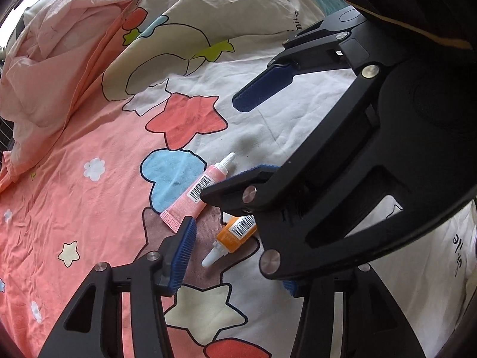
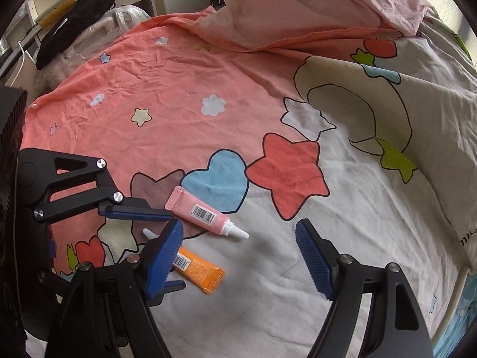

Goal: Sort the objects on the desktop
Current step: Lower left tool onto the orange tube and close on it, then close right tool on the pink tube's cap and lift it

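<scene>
So, going from left to right in the right wrist view, the left tool (image 2: 143, 249) comes first. Its two fingers are spread apart and hold nothing. One finger lies just beside the flat end of the pink tube (image 2: 198, 212). The other finger is mostly hidden behind the right tool.

Next come the two little tubes, lying on the bed cover (image 2: 167, 89) with its stars and hearts. The pink tube rests partly on the blue heart, with its white tip pointing toward the white part of the cover. The orange tube (image 2: 201, 271) lies just beside it, near but not touching. Its white tip points the other way and is partly hidden by a blue finger.

Last is the right tool (image 2: 240, 261). Its fingers are spread wide and it pinches nothing. It hangs just over the tubes, with the orange one near its left finger.

The tubes look small and light. I think they are soft in the middle, so a hard squeeze could dent them or push stuff toward the cap. Their skin looks smooth and may slip. The best place to grab is across the middle of the body, near the barcode, with a gentle pinch. The thin white tip is too small to hold well. The bed is soft too, so a tube may sink or roll when pushed.

No box or pile for sorting shows in the pictures, so I cannot tell how far the sorting has got.
</scene>
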